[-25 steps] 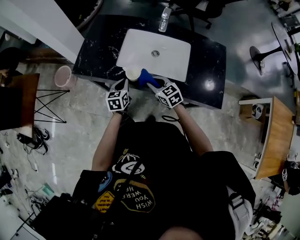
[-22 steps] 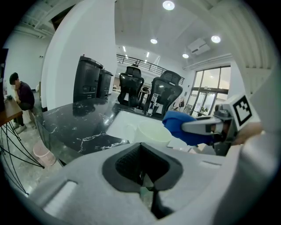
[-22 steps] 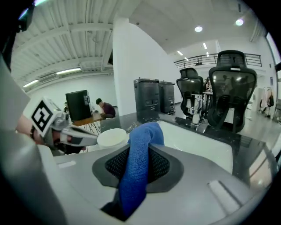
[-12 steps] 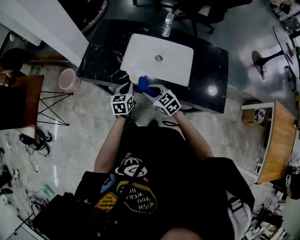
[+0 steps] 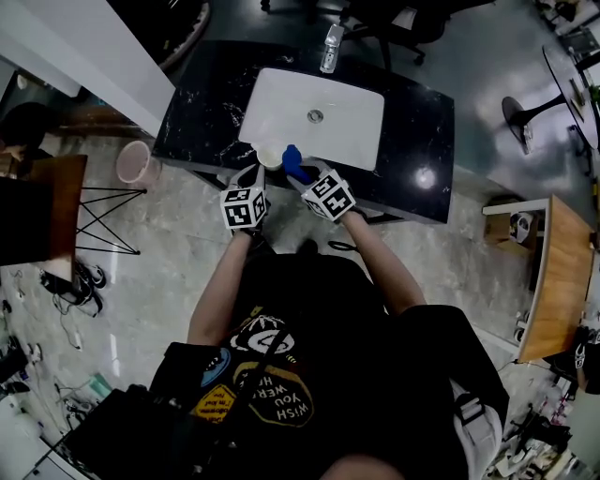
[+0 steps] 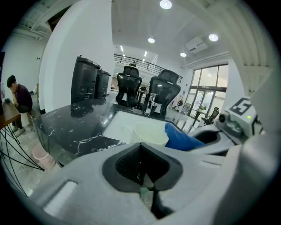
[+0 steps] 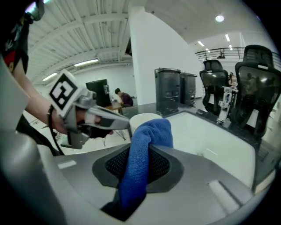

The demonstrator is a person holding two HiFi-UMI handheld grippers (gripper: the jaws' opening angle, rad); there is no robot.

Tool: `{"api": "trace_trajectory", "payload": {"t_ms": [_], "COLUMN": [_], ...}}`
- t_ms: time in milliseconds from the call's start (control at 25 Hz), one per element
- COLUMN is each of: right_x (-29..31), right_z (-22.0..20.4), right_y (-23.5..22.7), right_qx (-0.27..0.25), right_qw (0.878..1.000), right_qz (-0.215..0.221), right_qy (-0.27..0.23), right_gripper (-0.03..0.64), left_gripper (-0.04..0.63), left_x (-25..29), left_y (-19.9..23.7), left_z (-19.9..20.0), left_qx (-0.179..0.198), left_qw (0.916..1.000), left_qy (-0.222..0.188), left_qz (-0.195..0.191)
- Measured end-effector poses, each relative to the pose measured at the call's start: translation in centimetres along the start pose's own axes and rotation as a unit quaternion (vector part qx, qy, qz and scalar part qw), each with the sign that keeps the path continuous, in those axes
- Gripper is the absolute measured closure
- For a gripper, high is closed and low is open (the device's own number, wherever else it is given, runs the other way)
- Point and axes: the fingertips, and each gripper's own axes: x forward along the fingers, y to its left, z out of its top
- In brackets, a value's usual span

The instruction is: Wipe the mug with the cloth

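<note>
Left tool [image 5: 255, 172], right tool [image 5: 302, 174]: both clamped

Black marble counter [image 5: 199, 105] w/ white sink [image 5: 281, 94], pale tiled floor [image 5: 159, 246], office chairs [image 6: 163, 93] — ceiling spots [image 6: 165, 4], big windows [image 6: 211, 85]

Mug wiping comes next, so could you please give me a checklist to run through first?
1. Cloth clamped in the right gripper jaws: ok.
2. Mug held by the left gripper: ok.
3. Cloth touching mug: cannot tell; they sit side by side.
4. Mug at the near edge of the sink: ok.
5. Mug's inside clean: cannot tell.
</note>
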Motion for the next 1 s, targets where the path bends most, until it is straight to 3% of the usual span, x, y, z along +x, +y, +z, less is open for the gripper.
{"api": "trace_trajectory", "payload": {"t_ms": [80, 160, 240, 320, 440, 520, 600, 720, 880, 1000], "right_x": [-0.6, -1.4, -2.3, -2.7, -1.6, -0.6, -0.4, -1.0, -2.8, -2.5], "right_z": [-0.5, 0.3, 2.7, 4.6, 3.2, 1.0, -0.7, -0.9, 2.7, 2.7], "right_y": [3.3, 4.1, 1.7, -2.0, -4.9, -2.8, 1.4, 4.3, -1.8, -5.1], "right_qx": [-0.020, -0.030, -0.007, 0.028, 0.062, 0.049, 0.006, -0.019, 0.064, 0.084], "right_qw": [0.998, 0.996, 0.997, 0.997, 0.996, 0.999, 0.999, 0.996, 0.994, 0.993], "right_qz": [0.051, 0.076, 0.052, 0.000, -0.052, -0.020, 0.046, 0.088, 0.007, -0.047], "right_qy": [-0.003, -0.019, -0.052, -0.073, -0.043, -0.009, 0.011, -0.005, -0.090, -0.071], "right_gripper": [0.534, 0.535, 0.535, 0.537, 0.537, 0.537, 0.538, 0.538, 0.538, 0.538], "left_gripper": [0.592, 0.592, 0.592, 0.592, 0.592, 0.592, 0.592, 0.592, 0.592, 0.592], "left_x": [0.0, -0.1, -0.2, -0.2, -0.3, -0.5, -0.7, -0.9, -1.2, -1.2], "left_y": [0.0, -0.1, -0.1, -0.1, -0.1, -0.4, -1.0, -1.4, -1.3, -1.3], "left_z": [0.0, 0.1, 0.4, 0.6, 0.5, 0.6, 0.8, 1.2, 1.6, 1.7], "left_qx": [0.000, 0.002, 0.003, 0.004, 0.006, 0.008, 0.016, 0.024, 0.027, 0.030], "left_qw": [1.0000, 1.0000, 1.0000, 1.0000, 1.0000, 0.9999, 0.9998, 0.9996, 0.9994, 0.9994], "left_qy": [0.000, -0.001, -0.004, -0.006, -0.005, -0.004, -0.005, -0.008, -0.011, -0.011], "left_qz": [-0.002, -0.004, -0.005, -0.005, -0.004, -0.006, -0.010, -0.015, -0.016, -0.015]}}
